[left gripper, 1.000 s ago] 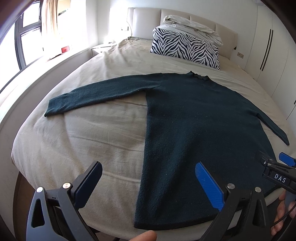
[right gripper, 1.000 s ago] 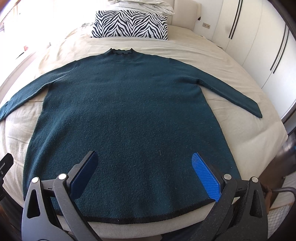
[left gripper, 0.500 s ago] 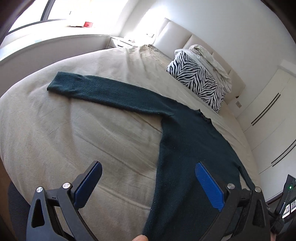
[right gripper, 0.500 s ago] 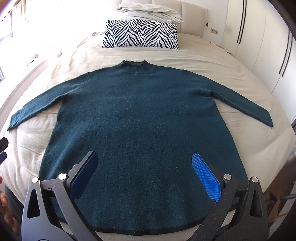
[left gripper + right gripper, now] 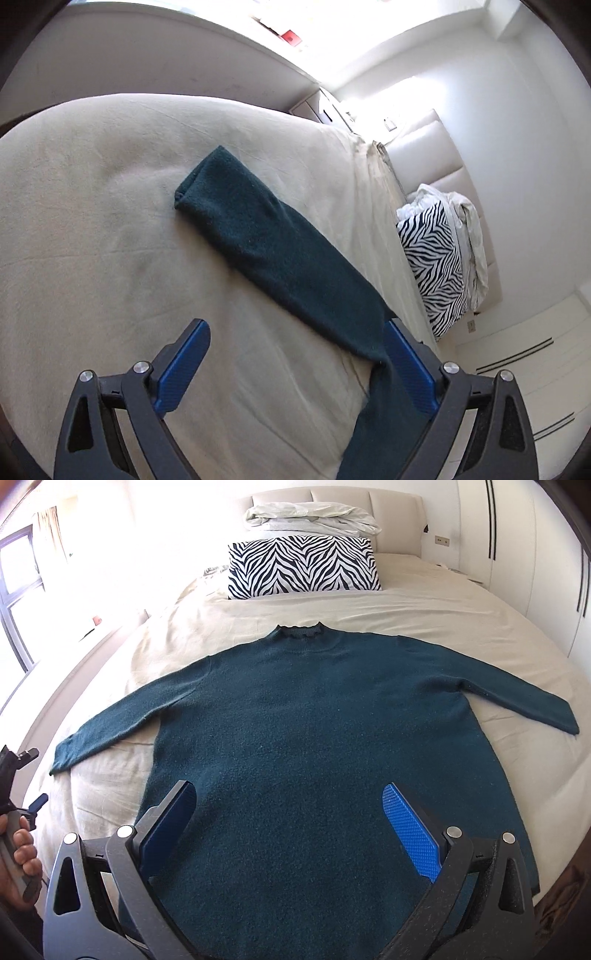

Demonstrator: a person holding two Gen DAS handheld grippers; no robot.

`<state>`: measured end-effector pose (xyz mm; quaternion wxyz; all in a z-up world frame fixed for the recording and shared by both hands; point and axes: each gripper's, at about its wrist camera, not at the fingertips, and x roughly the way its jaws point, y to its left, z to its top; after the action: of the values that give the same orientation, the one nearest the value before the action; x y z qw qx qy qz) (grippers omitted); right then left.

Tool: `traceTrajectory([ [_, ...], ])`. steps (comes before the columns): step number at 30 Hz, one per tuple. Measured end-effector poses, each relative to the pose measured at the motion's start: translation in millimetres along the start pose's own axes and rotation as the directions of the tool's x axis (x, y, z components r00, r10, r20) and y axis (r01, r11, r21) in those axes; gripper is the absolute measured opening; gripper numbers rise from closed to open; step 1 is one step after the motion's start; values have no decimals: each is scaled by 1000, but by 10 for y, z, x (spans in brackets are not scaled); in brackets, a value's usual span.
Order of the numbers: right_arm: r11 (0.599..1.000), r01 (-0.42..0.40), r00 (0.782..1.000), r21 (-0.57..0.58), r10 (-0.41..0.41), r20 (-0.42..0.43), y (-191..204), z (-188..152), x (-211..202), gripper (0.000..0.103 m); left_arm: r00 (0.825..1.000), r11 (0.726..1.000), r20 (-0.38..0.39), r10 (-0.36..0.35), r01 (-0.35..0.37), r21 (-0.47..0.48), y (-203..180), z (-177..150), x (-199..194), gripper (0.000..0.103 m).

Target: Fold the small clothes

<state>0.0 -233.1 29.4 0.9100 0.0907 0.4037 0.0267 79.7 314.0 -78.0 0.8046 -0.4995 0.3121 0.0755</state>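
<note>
Sleeve now fills our left view, where a second ago the whole sweater lay ahead.

We have swung the left gripper (image 5: 295, 363) out to the sweater's left sleeve (image 5: 273, 251) and rolled it; its fingers (image 5: 184, 362) are starting to close, released so far, with bare bed sheet (image 5: 92, 229) between them and the sleeve passing beside the right finger, so nothing is grasped. Our right gripper (image 5: 295, 830) hovers over the lower body of the sweater (image 5: 314, 738) with fingers released and nothing between the pads. The sweater lies flat and unfolded on the bed, both sleeves spread; we judge the first sleeve fold is about to begin. No containers are in sight; only a zebra pillow (image 5: 303, 566) sits near the headboard.
</note>
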Motion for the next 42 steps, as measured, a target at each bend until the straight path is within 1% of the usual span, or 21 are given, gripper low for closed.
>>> traceTrajectory([
  [2,999,-42,999,27,42,-3,9,29,28,90,1000,995,7,-22,22,-97,133,138,179,91],
  [4,997,-73,997,36,74,-25,38,61,98,69,999,981,11,-36,37,-189,251,220,356,87],
  [6,994,-102,994,48,104,-46,64,78,177,59,999,965,29,-29,35,-261,334,260,512,85],
  [11,986,-136,987,100,144,-69,11,82,337,50,994,939,107,-1,38,-343,379,423,672,80],
  [14,982,-146,985,121,156,-75,-60,57,395,40,994,934,112,12,29,-356,390,535,805,56],
  [16,979,-150,984,139,162,-78,-134,53,433,38,998,926,68,10,16,-376,413,584,940,20],
  [17,978,-151,984,145,163,-78,-169,49,447,37,998,928,51,20,1,-372,400,604,980,15],
  [19,976,-152,983,157,165,-74,-263,44,460,37,997,958,57,47,-29,-285,215,636,963,10],
  [22,971,-146,984,187,161,-70,-442,34,487,34,996,997,65,54,-49,-67,-394,541,955,9],
  [24,964,-151,983,221,169,-69,-598,24,521,34,998,995,48,31,-36,96,-891,356,1007,9],
  [26,955,-155,982,253,177,-64,-746,17,545,34,1000,956,20,23,-28,294,-1481,52,1120,9],
  [27,951,-157,982,267,179,-61,-830,16,551,34,1000,915,-3,26,-23,404,-1786,-167,1208,9],
  [29,940,-163,980,298,188,-58,-981,28,588,34,997,807,-56,48,-6,591,-2312,-694,1436,9],
  [30,933,-171,978,316,198,-58,-1072,27,611,34,994,736,-81,80,-4,677,-2502,-1012,1583,10],
  [32,915,-191,972,356,226,-58,-1241,41,688,34,984,614,-95,150,-18,789,-2660,-1608,1850,12],
  [34,891,-213,963,402,262,-69,-1403,54,807,34,972,542,-120,204,-10,841,-2634,-2038,2095,22],
  [36,860,-238,947,452,309,-88,-1546,46,944,35,956,507,-151,253,3,862,-2516,-2297,2229,37],
  [38,843,-253,932,474,343,-113,-1633,57,1094,38,960,485,-137,244,2,875,-2383,-2434,2153,59],
  [39,837,-262,924,480,361,-126,-1643,70,1178,43,963,484,-126,238,-5,875,-2324,-2430,2123,78],
  [40,830,-273,916,486,379,-134,-1638,87,1254,43,966,491,-112,231,-16,871,-2266,-2409,2072,86],
  [42,814,-315,888,488,434,-151,-1546,151,1435,43,968,530,-129,213,-4,848,-2157,-2334,1996,86],
])
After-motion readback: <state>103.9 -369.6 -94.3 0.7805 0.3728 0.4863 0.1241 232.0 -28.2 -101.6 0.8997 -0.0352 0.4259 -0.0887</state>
